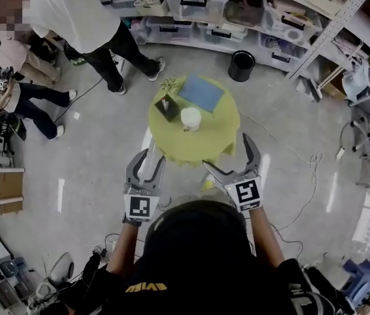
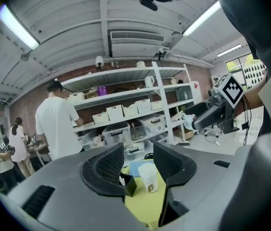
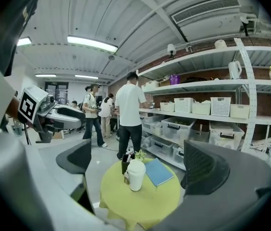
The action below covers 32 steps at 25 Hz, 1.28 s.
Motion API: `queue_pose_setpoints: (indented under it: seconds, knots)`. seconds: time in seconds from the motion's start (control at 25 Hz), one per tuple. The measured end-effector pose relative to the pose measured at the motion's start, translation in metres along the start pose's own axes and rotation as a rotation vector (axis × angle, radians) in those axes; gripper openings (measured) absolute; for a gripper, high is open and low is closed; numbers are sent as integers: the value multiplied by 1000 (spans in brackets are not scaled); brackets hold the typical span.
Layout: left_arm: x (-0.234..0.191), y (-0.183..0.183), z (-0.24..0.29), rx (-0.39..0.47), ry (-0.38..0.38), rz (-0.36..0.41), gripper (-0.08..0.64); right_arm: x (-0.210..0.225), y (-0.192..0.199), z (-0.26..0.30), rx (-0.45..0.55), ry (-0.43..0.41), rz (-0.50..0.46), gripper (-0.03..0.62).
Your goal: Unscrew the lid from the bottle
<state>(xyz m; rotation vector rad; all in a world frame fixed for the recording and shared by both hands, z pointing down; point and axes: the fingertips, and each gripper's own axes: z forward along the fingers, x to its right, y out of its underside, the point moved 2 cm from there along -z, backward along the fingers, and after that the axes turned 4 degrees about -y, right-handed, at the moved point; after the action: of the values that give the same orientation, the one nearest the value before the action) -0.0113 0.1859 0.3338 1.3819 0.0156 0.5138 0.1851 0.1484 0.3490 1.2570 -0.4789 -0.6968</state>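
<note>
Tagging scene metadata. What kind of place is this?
Probably a lab or workshop storage room: metal shelving lined with plastic storage bins, loose cables across a hard grey floor, and a small cloth-covered round table set up in the middle.

The grey polished floor (image 1: 100, 143) has loose cables (image 1: 306, 176) trailing across it. White metal shelves (image 3: 207, 112) loaded with bins line a brick wall (image 3: 198, 73). Strip lights (image 3: 92, 43) glow on the ribbed ceiling (image 3: 140, 28).
</note>
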Motion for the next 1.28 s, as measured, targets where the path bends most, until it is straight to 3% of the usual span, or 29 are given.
queue_pose_setpoints:
  seconds: [0.2, 0.56, 0.92, 1.28]
  knots:
    - [5, 4, 22, -35, -3, 7, 207, 12, 23, 20, -49, -59, 14, 569]
    - [8, 46, 38, -173, 33, -30, 218, 3, 43, 50, -115, -125, 51, 560]
    - [-2, 118, 68, -244, 112, -12, 224, 6, 55, 93, -195, -70, 73, 543]
    - [7, 185, 130, -289, 240, -58, 244, 15, 84, 152, -319, -70, 112, 492]
